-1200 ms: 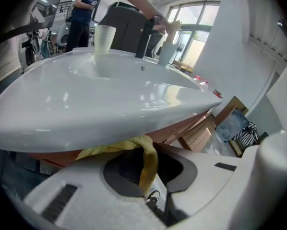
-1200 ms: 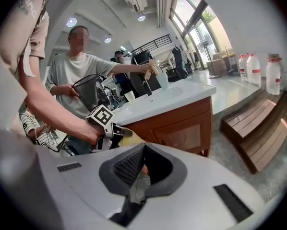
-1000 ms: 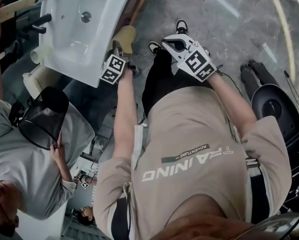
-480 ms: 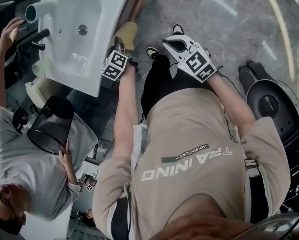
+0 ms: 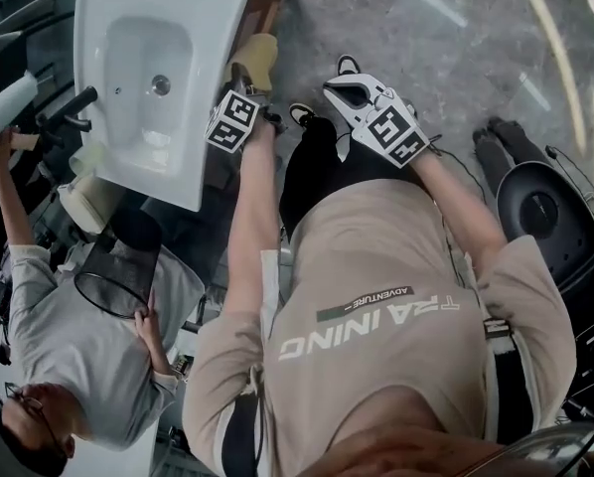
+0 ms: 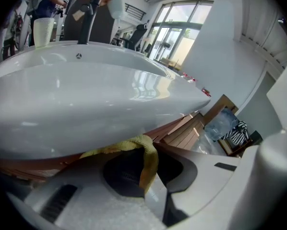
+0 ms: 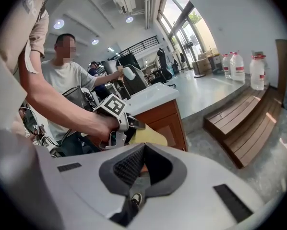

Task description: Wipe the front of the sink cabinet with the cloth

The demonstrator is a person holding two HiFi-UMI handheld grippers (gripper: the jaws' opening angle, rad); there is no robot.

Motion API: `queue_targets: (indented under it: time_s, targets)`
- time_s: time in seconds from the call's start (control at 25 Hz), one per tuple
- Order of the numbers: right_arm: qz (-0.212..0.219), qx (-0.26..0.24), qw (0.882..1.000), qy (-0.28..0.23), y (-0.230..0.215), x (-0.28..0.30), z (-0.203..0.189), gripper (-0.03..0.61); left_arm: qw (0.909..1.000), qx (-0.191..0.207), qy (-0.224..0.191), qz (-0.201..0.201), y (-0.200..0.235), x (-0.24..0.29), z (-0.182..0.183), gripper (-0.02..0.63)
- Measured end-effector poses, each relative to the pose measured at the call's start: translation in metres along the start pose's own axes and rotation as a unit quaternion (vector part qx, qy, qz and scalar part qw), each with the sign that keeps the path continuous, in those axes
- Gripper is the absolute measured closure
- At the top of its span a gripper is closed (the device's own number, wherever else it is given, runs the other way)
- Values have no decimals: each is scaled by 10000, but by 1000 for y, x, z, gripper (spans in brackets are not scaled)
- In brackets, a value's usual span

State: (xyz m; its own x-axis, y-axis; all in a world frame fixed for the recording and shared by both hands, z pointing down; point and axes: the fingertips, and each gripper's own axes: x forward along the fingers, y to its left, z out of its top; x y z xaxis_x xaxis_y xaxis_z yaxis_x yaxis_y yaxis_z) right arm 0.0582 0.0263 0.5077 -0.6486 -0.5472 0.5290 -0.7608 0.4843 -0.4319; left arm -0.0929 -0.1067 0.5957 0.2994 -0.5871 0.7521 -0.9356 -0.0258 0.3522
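1. The cloth (image 6: pixel 144 150) is yellow, with a soft, towel-like nap. The left tool (image 6: pixel 150 169) has its jaws shut on a fold of it. The rest bunches over the jaw tips, just under the overhanging white sink (image 6: pixel 86 99).
2. In the head view the cloth (image 5: pixel 252 63) shows just beyond the left tool, at the right edge of the sink. It lies against or just beside the brown sink cabinet (image 5: pixel 269 8), but contact cannot be confirmed from there. The right gripper view puts it low against the cabinet's wooden front (image 7: pixel 165 121).
3. The right tool (image 7: pixel 141 151) has its jaws together with nothing between them. It is held to the right of the left one, apart from the cabinet, and has no part in the wipe.
4. The cloth is likely light and limp. It should mould to the panel and drag with some friction rather than slide freely.
5. The best hold is probably a thick fold near the middle, as now, so that a broad pad sticks out past the jaws. A thin edge would likely pull out under a firm stroke.
6. The cabinet front looks stiff enough to press against. The hard sink rim hangs over it, so strokes near the top risk knocking the tool on the basin.
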Motion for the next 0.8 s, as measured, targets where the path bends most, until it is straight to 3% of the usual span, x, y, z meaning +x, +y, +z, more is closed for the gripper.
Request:
queue_targets:
  time_s: [0.32, 0.8]
  targets:
    - [-118, 73, 9999, -5, -14, 10, 5, 566, 9992, 117, 56, -374, -43, 38, 19, 571]
    - [-173, 209, 9996, 50, -45, -4, -4, 566, 9979, 257, 41, -588, -108, 82, 33, 571]
